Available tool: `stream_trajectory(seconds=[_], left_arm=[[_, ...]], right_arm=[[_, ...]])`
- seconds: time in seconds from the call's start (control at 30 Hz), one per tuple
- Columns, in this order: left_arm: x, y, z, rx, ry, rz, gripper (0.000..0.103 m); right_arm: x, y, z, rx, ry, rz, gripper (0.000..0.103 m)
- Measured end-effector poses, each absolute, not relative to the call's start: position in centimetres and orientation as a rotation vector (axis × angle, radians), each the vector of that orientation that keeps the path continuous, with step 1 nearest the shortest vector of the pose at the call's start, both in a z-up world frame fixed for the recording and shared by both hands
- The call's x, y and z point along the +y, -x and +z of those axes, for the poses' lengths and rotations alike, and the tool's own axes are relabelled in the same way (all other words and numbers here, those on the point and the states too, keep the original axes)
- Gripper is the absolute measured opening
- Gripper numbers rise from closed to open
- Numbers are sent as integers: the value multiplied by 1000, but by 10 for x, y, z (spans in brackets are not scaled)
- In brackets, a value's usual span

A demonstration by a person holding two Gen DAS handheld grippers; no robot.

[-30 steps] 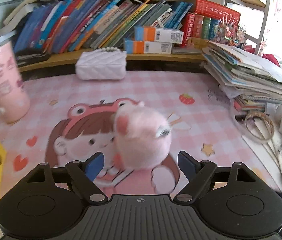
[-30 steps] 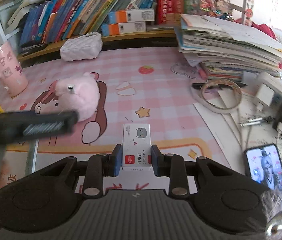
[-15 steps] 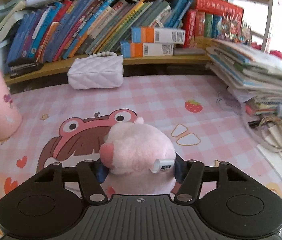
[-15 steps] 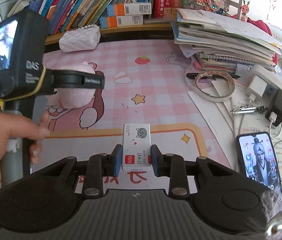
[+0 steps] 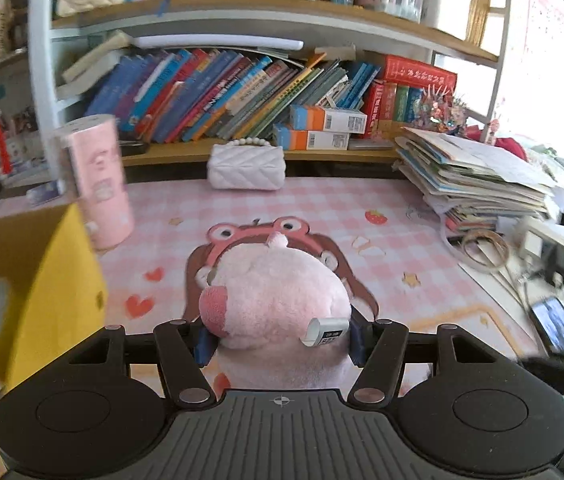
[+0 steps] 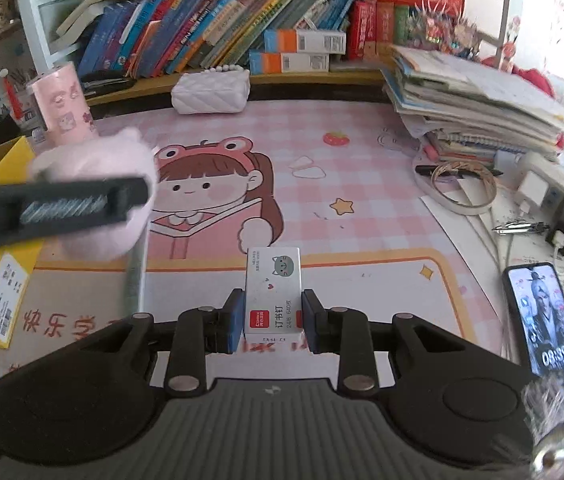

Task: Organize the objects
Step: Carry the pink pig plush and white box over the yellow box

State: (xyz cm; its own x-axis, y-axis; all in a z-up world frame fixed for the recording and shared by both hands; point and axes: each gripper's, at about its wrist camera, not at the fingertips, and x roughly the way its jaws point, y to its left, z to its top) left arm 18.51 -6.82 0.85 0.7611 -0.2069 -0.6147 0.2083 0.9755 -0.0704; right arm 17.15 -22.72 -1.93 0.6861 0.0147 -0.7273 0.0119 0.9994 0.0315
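Observation:
My left gripper (image 5: 280,342) is shut on a pink plush toy (image 5: 274,300) and holds it lifted above the pink desk mat (image 5: 401,248). In the right wrist view the same toy (image 6: 98,168) appears blurred at the left, clamped in the left gripper (image 6: 62,208), next to a yellow cardboard box (image 6: 6,280). My right gripper (image 6: 272,326) is shut on a small white staples box (image 6: 273,294) with a cat drawing, held low over the mat's front part (image 6: 202,280).
The yellow box (image 5: 42,280) stands at the left. A pink cup (image 5: 98,180) and a white quilted purse (image 5: 246,168) stand further back. A stack of papers (image 6: 473,108), a tape roll (image 6: 463,184), chargers and a phone (image 6: 541,316) lie at the right.
My left gripper closed on the plush toy and lifted it up and left toward the yellow box. My right gripper kept hold of the staples box and stayed near the mat's front.

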Motion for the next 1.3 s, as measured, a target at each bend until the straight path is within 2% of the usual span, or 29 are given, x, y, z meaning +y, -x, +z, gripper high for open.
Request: stream_trajectory(seconds=[0.3,0.6,1.3], left_arm=[[-4,-99,27,642,9,-265,60],[61,-32,21,677,43,-218,60],[188,56,30,643,88,-67,60]], right_arm=[[-175,-116,-6,776,-53,0,28],[-102,-52,-2,784,-10,82,28],[28,28,12,739,30,249,28]])
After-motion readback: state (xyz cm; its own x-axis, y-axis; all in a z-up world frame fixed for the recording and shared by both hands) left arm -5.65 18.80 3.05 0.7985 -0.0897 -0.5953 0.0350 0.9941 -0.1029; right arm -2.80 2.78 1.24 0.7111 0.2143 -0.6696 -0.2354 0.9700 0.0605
